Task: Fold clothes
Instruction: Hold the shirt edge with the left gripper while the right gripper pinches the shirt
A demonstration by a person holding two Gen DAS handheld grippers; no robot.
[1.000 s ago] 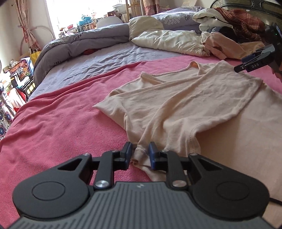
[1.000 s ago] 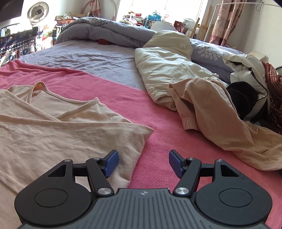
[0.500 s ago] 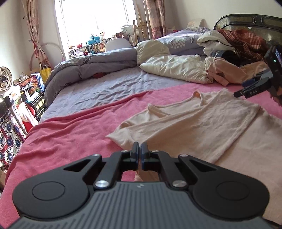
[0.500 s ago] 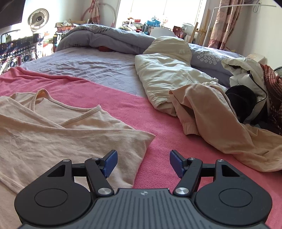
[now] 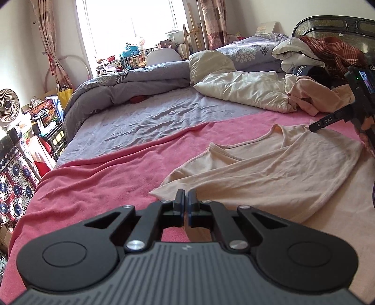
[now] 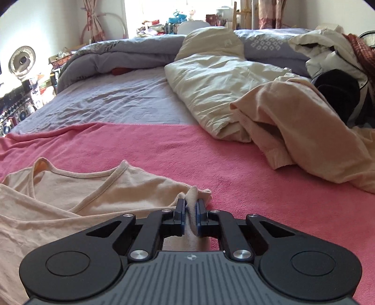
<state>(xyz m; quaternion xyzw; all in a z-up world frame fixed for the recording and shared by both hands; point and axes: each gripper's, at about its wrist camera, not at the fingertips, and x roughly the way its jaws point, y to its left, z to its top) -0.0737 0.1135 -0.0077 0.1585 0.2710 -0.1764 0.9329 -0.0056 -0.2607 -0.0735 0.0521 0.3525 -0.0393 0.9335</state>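
Beige V-neck shirt [image 5: 269,173] flat on pink blanket [image 5: 112,178], one side folded over, slightly wrinkled.

Home bedroom: bed [image 5: 145,131] with pink blanket [image 5: 105,178], grey duvet [image 5: 131,86], curtained window [image 5: 126,21], fan [image 5: 8,105].

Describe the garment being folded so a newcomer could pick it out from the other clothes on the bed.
On the bed, find the pink blanket over its near half. The top lies spread flat on it, pale peach with a V neckline, and both the left gripper and right gripper pinch its edges. The similar peach garment is crumpled against the cream quilt, untouched.
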